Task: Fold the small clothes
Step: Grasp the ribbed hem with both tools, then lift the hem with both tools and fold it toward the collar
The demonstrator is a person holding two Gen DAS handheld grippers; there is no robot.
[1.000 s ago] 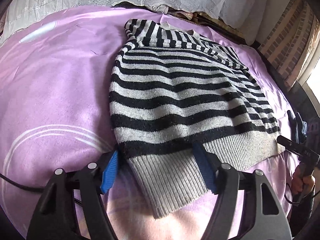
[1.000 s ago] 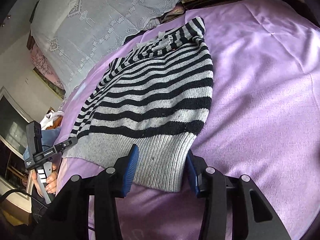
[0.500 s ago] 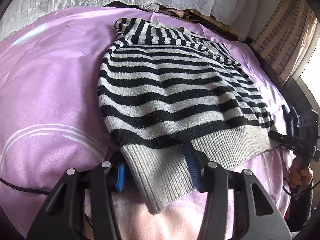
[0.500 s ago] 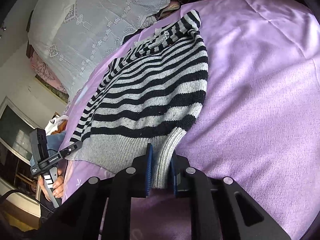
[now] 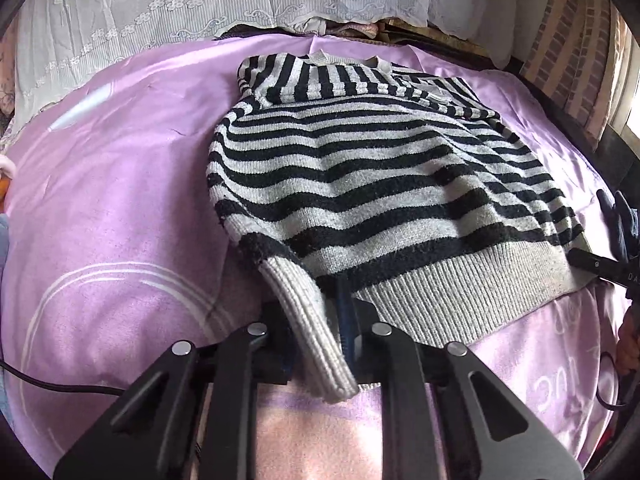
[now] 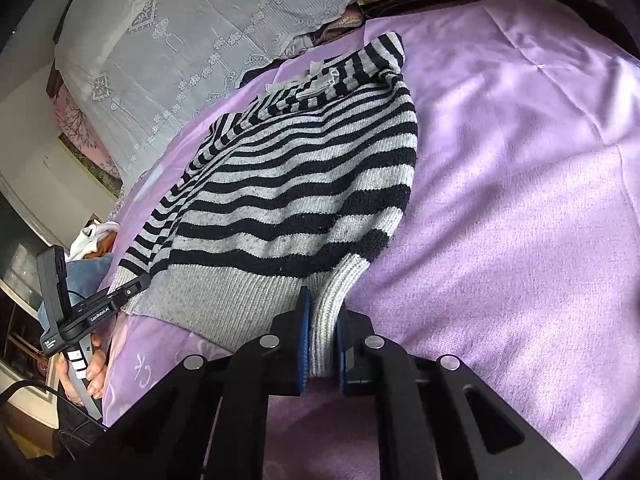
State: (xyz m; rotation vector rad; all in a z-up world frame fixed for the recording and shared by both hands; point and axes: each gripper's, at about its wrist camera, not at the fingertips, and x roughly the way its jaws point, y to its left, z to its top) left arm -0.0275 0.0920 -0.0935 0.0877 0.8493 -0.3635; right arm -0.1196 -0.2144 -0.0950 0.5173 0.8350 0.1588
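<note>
A black-and-grey striped sweater (image 5: pixel 360 168) lies on the purple bedspread (image 5: pixel 112 184), sleeves folded in, collar at the far end. My left gripper (image 5: pixel 316 320) is shut on the grey ribbed hem at its near left corner, which bunches up between the blue pads. In the right wrist view the same sweater (image 6: pixel 296 184) stretches away, and my right gripper (image 6: pixel 322 328) is shut on the hem at the near right corner. The hem between the two corners sags a little. The left gripper also shows in the right wrist view (image 6: pixel 76 312), held by a hand.
A white lace cover (image 5: pixel 160 12) drapes the headboard behind the sweater. A brick-pattern wall (image 5: pixel 568 48) stands at the right. A cable (image 5: pixel 48 384) trails over the bedspread at the left. Furniture (image 6: pixel 16 264) stands beside the bed.
Both grippers have closed on the sweater's hem corners, the right one first. The hem is now pinched and lifted slightly, and the fabric near it wrinkles.
</note>
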